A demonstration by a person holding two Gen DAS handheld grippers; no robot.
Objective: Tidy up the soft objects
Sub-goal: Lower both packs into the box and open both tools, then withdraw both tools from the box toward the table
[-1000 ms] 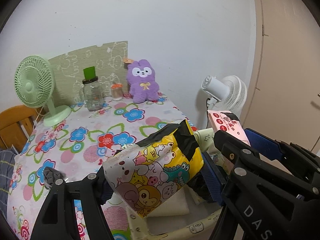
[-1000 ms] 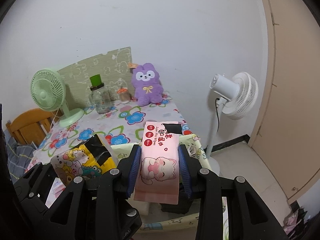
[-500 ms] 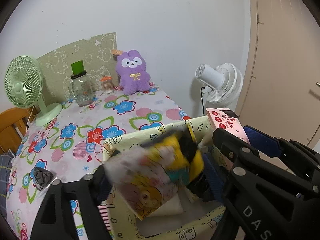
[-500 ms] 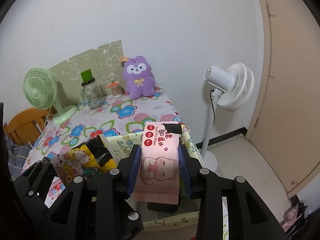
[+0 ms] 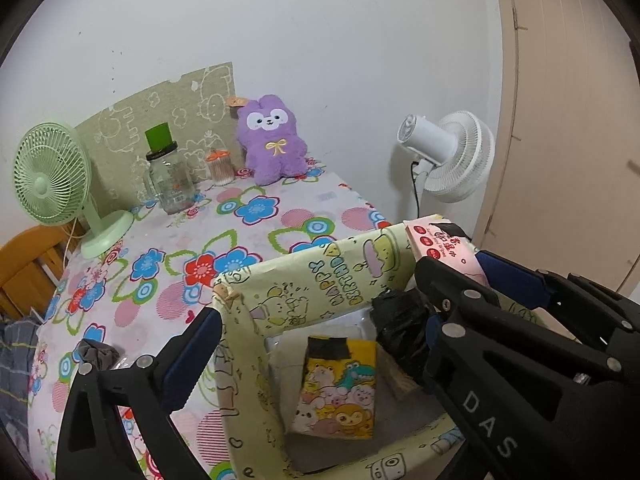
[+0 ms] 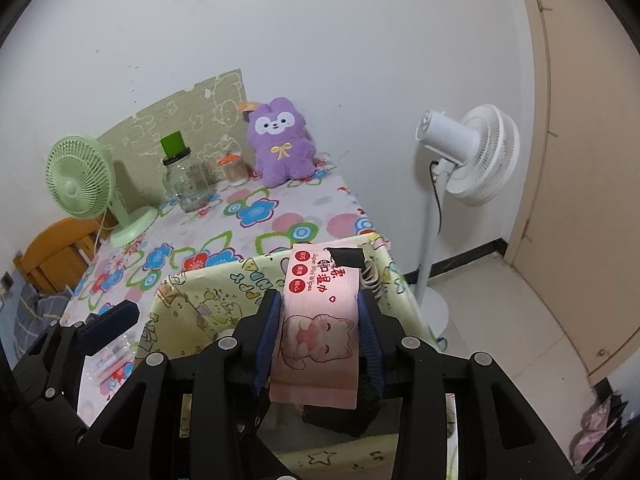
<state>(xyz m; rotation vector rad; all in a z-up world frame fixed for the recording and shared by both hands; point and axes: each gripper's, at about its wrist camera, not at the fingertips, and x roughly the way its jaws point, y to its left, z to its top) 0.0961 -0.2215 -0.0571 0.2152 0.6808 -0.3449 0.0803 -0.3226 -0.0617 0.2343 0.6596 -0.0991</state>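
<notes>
My left gripper [image 5: 316,320] hangs over the yellow-green cartoon box [image 5: 304,272], its jaws opening wide with nothing pressed between them. Below them the yellow cartoon-animal pack [image 5: 340,388] lies inside the box, leaning against a white item, beside a black bundle [image 5: 400,332]. My right gripper [image 6: 318,300] is shut on a pink wet-wipes pack [image 6: 320,276] with a cat drawing, held over the box's right side [image 6: 200,288]. That pink pack [image 5: 440,242] also shows at the box's far right corner in the left wrist view.
On the flowered tablecloth [image 5: 256,216] stand a purple plush bunny [image 5: 272,140], a glass jar with a green lid [image 5: 168,176], a small orange-lidded jar [image 5: 219,166] and a green desk fan [image 5: 52,176]. A grey cloth [image 5: 96,354] lies near the left finger. A white floor fan [image 6: 468,156] stands right of the table.
The left gripper opened and the yellow cartoon pack dropped from its jaws into the box. The right gripper sank slightly toward the box, still holding the pink pack.
</notes>
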